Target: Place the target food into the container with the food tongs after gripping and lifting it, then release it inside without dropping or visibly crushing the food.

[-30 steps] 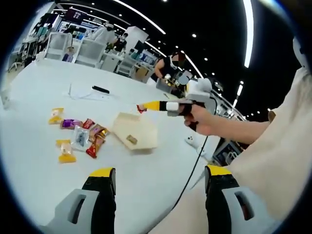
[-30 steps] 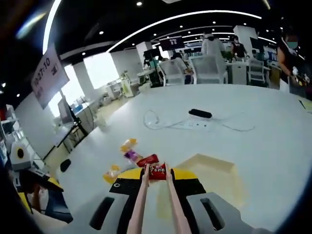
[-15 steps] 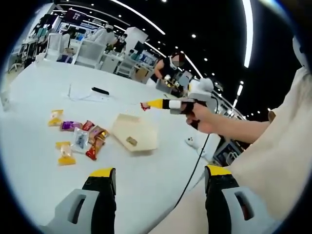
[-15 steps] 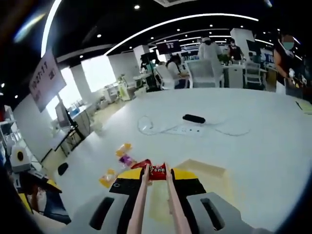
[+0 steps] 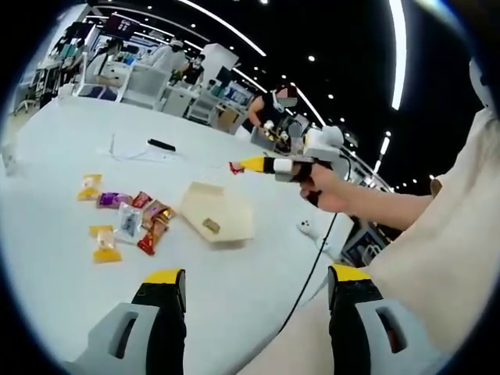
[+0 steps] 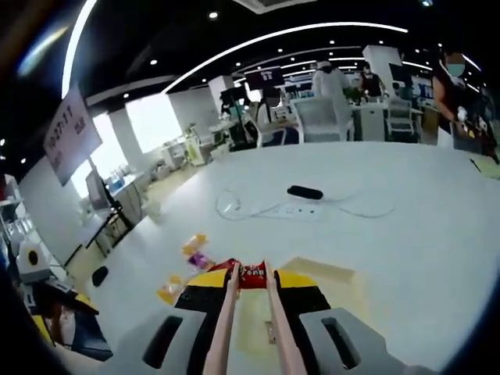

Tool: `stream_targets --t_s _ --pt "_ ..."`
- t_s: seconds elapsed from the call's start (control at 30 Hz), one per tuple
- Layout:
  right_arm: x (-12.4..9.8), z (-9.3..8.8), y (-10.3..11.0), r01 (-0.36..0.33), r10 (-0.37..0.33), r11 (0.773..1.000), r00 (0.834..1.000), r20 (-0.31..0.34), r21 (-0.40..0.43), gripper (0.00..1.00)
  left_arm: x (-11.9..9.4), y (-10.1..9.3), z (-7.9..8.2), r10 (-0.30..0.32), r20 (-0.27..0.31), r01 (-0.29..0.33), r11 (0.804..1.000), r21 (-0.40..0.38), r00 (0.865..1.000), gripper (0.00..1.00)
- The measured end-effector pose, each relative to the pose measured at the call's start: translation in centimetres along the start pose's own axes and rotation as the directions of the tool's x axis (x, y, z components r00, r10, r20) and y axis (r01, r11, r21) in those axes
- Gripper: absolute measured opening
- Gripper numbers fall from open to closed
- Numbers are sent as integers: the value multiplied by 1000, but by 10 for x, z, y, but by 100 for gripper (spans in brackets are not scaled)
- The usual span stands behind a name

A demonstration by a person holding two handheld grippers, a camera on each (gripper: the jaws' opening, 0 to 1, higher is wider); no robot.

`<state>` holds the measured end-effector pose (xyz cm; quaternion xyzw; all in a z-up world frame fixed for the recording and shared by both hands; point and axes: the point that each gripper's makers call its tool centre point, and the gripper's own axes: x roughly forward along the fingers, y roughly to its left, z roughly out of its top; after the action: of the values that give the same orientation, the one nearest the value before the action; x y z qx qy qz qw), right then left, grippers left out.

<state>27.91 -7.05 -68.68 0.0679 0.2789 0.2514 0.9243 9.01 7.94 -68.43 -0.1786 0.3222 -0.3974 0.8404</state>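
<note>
In the right gripper view, the right claw point(image 6: 248, 275) is pressed on a pair of pink tongs point(image 6: 223, 328), and a red snack packet point(image 6: 251, 273) is pinched at the tips of the tongs. The packet is held in the air above the open beige box point(image 5: 219, 212), which lies on the white surface point(image 5: 62, 148). In the left gripper view, the left claw point(image 5: 256, 291) is spread wide and nothing is held in it. A group of wrapped snacks point(image 5: 125, 220) is seen just beside the box. One small piece point(image 5: 211, 226) lies inside the box.
</note>
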Motion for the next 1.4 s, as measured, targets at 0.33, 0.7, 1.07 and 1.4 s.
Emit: stream_targets --t_s 0.33,0.7,1.07,1.4 --pt "2 0 -2 8 -8 1000 1000 -1 3 21 0 2 1 1 3 -1 1000 -2 1000 74" --pt "-2 -3 -6 17 -17 1000 1000 1 14 21 1 0 3 -5 9 5 1000 -9 1000 74" --pt "-6 -8 -15 38 -38 999 999 3 34 22 0 -2 0 -6 1 6 1000 -6 1000 74" --pt "-10 -4 -14 53 -53 999 998 16 -6 22 1 -3 -1 -6 -3 6 1000 -1 1000 74"
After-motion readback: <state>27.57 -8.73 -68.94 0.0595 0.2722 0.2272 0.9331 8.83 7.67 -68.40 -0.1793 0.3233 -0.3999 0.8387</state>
